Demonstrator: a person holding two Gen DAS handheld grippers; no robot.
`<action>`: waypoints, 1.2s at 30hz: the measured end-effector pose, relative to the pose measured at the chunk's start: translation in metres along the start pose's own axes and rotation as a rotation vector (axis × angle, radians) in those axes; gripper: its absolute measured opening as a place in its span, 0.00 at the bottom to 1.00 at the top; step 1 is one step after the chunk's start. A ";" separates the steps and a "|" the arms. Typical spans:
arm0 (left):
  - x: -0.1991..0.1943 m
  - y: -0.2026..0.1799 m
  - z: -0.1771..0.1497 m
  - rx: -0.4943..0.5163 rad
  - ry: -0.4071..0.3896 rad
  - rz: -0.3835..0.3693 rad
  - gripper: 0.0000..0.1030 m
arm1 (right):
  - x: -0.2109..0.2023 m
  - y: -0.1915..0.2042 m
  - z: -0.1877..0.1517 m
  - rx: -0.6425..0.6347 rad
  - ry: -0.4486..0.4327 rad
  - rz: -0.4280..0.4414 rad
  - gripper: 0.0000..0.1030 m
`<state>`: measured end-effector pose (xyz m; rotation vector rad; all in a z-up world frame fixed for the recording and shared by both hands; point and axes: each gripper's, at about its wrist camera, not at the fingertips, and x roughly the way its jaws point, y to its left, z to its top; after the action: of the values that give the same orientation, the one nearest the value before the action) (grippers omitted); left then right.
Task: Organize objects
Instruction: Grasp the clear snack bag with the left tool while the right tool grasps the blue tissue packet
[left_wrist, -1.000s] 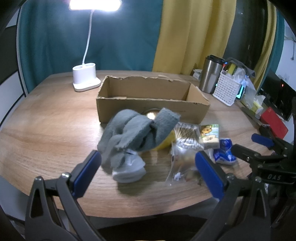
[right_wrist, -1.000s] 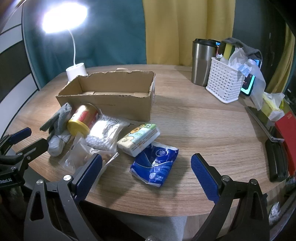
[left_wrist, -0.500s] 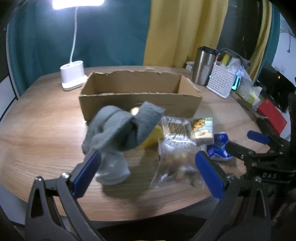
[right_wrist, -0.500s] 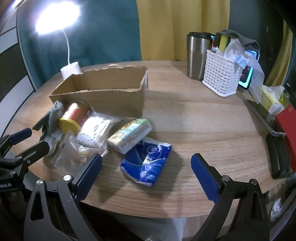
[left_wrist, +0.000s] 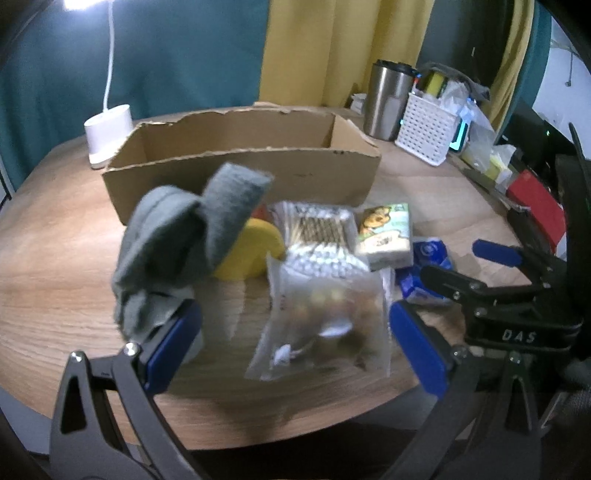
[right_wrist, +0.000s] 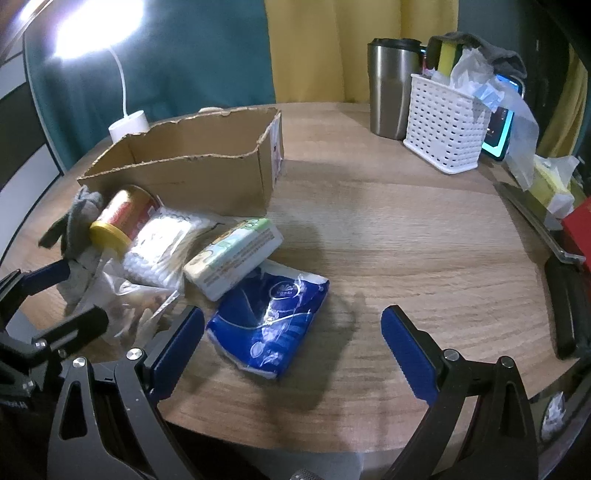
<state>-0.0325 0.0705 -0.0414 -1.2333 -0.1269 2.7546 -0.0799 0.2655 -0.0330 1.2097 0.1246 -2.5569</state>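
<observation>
An open cardboard box (left_wrist: 243, 162) (right_wrist: 192, 173) stands on the round wooden table. In front of it lie a grey sock bundle (left_wrist: 177, 240) (right_wrist: 74, 236), a yellow-lidded can (left_wrist: 251, 247) (right_wrist: 122, 218), a cotton swab pack (left_wrist: 317, 236) (right_wrist: 162, 243), a clear snack bag (left_wrist: 325, 321) (right_wrist: 129, 302), a green tissue pack (left_wrist: 386, 234) (right_wrist: 232, 254) and a blue tissue pack (right_wrist: 269, 317) (left_wrist: 424, 266). My left gripper (left_wrist: 291, 347) is open, low, around the clear bag. My right gripper (right_wrist: 291, 354) is open, just before the blue pack.
A steel tumbler (right_wrist: 391, 88), a white basket (right_wrist: 447, 122) with clutter, a phone and red box (right_wrist: 580, 229) stand at the right. A white lamp base (left_wrist: 109, 131) sits left of the box. The table edge (right_wrist: 332, 435) is close below.
Both grippers have moved forward and lower toward the items. The left view has swung right, from the sock toward the clear bag. Both stay open.
</observation>
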 end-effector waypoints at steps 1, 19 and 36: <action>0.002 -0.002 0.000 0.003 0.006 -0.006 0.99 | 0.001 0.000 0.000 0.001 0.003 0.006 0.95; 0.025 -0.016 -0.006 0.057 0.073 -0.041 0.90 | 0.026 0.003 0.001 -0.065 0.054 0.007 0.94; 0.024 -0.028 -0.002 0.102 0.065 -0.073 0.62 | 0.011 -0.014 -0.003 -0.050 0.024 -0.026 0.56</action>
<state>-0.0448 0.1017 -0.0564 -1.2640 -0.0237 2.6210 -0.0890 0.2766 -0.0439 1.2282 0.2093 -2.5468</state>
